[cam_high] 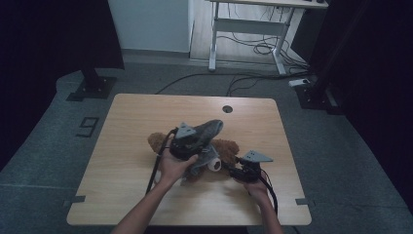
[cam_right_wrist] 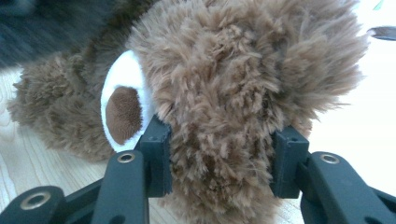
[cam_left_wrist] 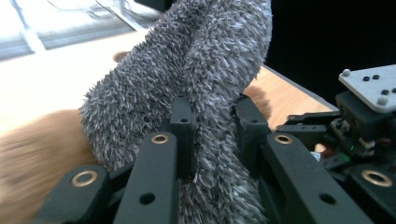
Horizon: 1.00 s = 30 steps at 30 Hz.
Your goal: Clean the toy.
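Our left gripper jaws pinch the fuzzy grey garment, pulling it, while right gripper jaws clamp the brown plush bear, anchoring it.

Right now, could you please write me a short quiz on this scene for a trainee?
1. True or false: the left claw is shut on the grey cloth.
2. What does the right claw grip? A) a brown plush toy B) a cable C) nothing
3. In the high view, where does the grey cloth lie with respect to the plush toy?

Key:
1. True; its jaws pinch a fold of the fuzzy fabric.
2. A; the jaws press into the fur from both sides, beside a white patch with a brown centre.
3. Draped over the toy, which lies on the table.
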Tool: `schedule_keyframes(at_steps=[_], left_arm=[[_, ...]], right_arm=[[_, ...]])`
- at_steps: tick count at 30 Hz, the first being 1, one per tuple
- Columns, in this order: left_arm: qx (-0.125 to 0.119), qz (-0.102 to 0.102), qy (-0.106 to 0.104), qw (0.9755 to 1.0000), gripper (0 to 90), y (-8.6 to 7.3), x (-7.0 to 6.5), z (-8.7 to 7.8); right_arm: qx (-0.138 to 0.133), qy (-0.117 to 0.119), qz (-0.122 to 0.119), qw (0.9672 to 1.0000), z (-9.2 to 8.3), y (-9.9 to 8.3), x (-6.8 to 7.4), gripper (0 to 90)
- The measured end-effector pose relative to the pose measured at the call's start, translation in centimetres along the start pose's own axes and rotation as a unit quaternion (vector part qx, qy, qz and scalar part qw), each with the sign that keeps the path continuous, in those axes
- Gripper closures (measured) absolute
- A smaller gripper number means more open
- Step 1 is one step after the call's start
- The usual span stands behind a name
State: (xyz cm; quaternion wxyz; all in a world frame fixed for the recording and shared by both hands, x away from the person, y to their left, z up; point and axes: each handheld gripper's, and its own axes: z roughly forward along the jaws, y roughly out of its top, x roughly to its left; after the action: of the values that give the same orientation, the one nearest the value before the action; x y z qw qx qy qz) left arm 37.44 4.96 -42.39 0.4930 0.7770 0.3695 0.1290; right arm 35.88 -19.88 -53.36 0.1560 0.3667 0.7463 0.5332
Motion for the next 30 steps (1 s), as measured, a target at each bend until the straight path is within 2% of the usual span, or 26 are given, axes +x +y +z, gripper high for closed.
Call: schedule_keyframes(at_steps=[2,3,5,8,11,14,15,20,22,25,28,30], left_arm=[[0.014,-0.001,-0.008,0.9999,73.2,0.1,-0.6,1.8],[0.014,-0.001,-0.008,0.9999,73.2,0.1,-0.6,1.8],[0.029,0.003,-0.014,0.9995,73.1,0.3,-1.6,3.9],[0.033,0.001,-0.020,0.9993,72.9,0.4,-2.4,5.2],[0.041,0.000,-0.017,0.9990,72.9,0.5,-2.7,6.2],[0.054,0.019,0.002,0.9984,73.0,0.4,-2.8,6.7],[0.057,0.023,0.008,0.9981,73.0,0.3,-2.7,6.8],[0.057,0.008,0.007,0.9983,73.1,-0.1,-1.7,6.2],[0.055,0.003,0.019,0.9983,73.1,-0.3,-0.9,5.4],[0.060,0.004,0.050,0.9970,73.1,-0.8,0.6,4.2],[0.054,-0.017,0.044,0.9974,73.4,-1.7,2.2,3.0],[0.044,-0.018,0.043,0.9979,73.5,-2.1,2.7,2.0]], right_arm=[[0.000,0.000,-0.001,1.0000,0.0,0.0,0.0,50.8],[-0.001,-0.001,-0.002,1.0000,0.0,0.0,0.0,50.7],[-0.001,-0.001,-0.002,1.0000,0.0,0.0,0.0,50.8],[-0.001,-0.002,-0.003,1.0000,0.0,0.0,0.0,50.8],[-0.001,-0.002,0.000,1.0000,0.0,0.0,0.0,50.8],[0.000,-0.004,0.002,1.0000,0.0,0.0,0.0,50.8],[0.000,-0.004,0.003,1.0000,0.1,0.0,0.0,50.8],[0.002,-0.005,0.001,1.0000,0.1,0.0,0.0,50.8],[0.001,-0.006,-0.001,1.0000,0.1,0.0,0.0,50.8],[0.001,-0.005,0.000,1.0000,0.1,0.0,0.0,50.8],[0.000,-0.003,0.001,1.0000,0.1,0.0,-0.1,50.8],[0.000,-0.003,0.001,1.0000,0.1,0.0,-0.1,50.8]])
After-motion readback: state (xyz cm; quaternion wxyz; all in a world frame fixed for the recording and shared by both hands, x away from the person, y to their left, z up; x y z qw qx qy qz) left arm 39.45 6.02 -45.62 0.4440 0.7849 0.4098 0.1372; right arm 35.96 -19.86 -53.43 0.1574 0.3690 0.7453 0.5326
